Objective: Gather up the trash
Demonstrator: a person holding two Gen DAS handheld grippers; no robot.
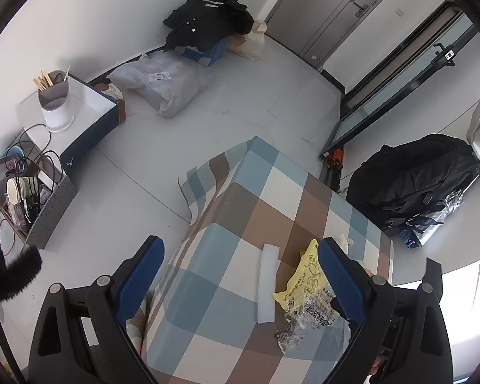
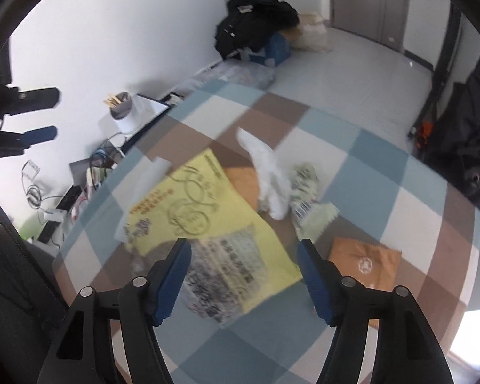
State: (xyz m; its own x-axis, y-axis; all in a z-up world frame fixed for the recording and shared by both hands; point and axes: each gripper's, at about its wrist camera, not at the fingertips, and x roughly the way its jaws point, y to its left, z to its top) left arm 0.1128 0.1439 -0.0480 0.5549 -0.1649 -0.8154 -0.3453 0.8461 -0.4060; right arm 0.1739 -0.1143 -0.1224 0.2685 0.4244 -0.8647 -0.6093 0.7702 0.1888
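Observation:
On the checked tablecloth [image 2: 384, 166] lies a pile of trash: a large yellow wrapper [image 2: 192, 211], a crumpled white tissue [image 2: 272, 176], a printed crumpled wrapper [image 2: 304, 182], a pale green packet [image 2: 316, 217] and an orange packet [image 2: 364, 262]. My right gripper [image 2: 243, 246] hangs open just above the yellow wrapper's printed end, with nothing pinched. My left gripper [image 1: 240, 246] is wide open over the table's left part [image 1: 214, 288], empty. Its right finger stands beside the yellow wrapper [image 1: 304, 275], and a white strip [image 1: 267, 281] lies between its fingers.
On the floor to the left stand a grey box of cups and cables [image 1: 48, 204] and a white holder with chopsticks [image 1: 56, 102]. Black clothes [image 1: 208, 16] lie on a blue box by the wall. A black backpack [image 1: 416, 176] sits to the right.

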